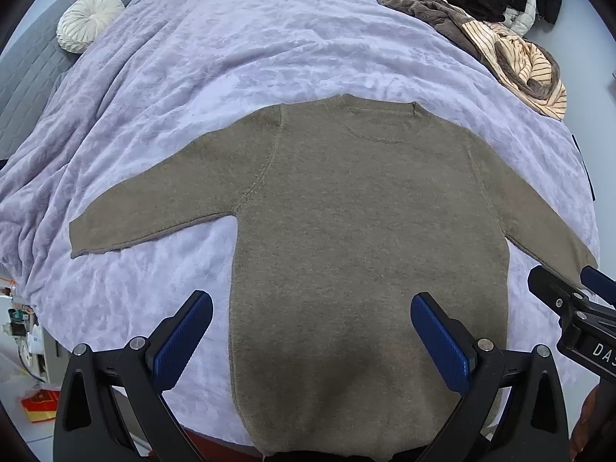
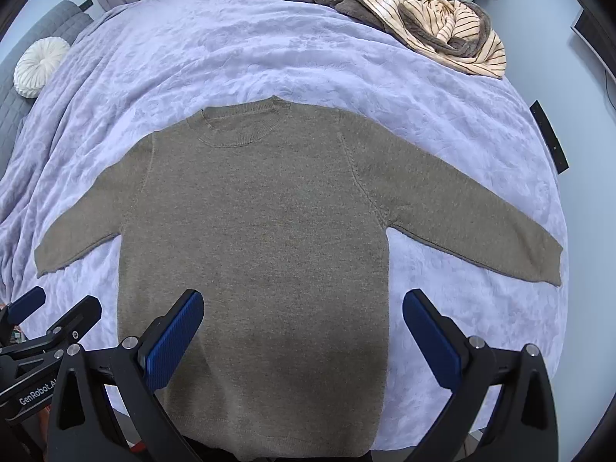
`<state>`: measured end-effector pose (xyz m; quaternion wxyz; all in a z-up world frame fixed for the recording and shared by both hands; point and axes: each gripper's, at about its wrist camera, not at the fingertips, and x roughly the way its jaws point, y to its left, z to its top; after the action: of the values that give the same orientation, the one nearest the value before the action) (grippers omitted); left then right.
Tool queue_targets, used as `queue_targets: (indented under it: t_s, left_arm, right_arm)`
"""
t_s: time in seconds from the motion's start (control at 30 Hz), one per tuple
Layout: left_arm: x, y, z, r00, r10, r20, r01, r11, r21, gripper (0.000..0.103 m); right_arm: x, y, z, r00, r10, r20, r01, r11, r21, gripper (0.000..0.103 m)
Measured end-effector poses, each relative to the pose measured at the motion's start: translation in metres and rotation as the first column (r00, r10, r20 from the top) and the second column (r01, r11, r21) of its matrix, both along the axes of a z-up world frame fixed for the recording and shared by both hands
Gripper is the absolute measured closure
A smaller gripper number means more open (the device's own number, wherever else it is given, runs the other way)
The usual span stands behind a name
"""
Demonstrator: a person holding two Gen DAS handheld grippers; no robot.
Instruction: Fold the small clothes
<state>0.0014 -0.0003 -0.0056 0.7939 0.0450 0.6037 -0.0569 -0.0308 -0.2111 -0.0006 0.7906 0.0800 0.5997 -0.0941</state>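
An olive-brown knit sweater lies flat and spread out on a lavender blanket, collar away from me, both sleeves stretched out sideways. It also shows in the right wrist view. My left gripper is open and empty, held above the sweater's lower left part. My right gripper is open and empty, above the sweater's lower right part. The right gripper shows at the right edge of the left wrist view, and the left gripper shows at the left edge of the right wrist view.
A pile of striped cream and brown clothes lies at the far right of the bed, also in the right wrist view. A round white cushion rests on a grey sofa at the far left. Clutter sits on the floor at the left.
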Motion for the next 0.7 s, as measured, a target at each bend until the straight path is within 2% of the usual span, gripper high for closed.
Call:
queue_targets:
  t_s: [0.7]
  left_arm:
    - [-0.0028, 0.0048, 0.0029, 1.000, 0.002, 0.004, -0.002, 1.000, 0.010, 0.000]
  right_arm:
    - [-0.0022, 0.0019, 0.0012, 1.000, -0.001, 0.001, 0.001, 1.000, -0.002, 0.000]
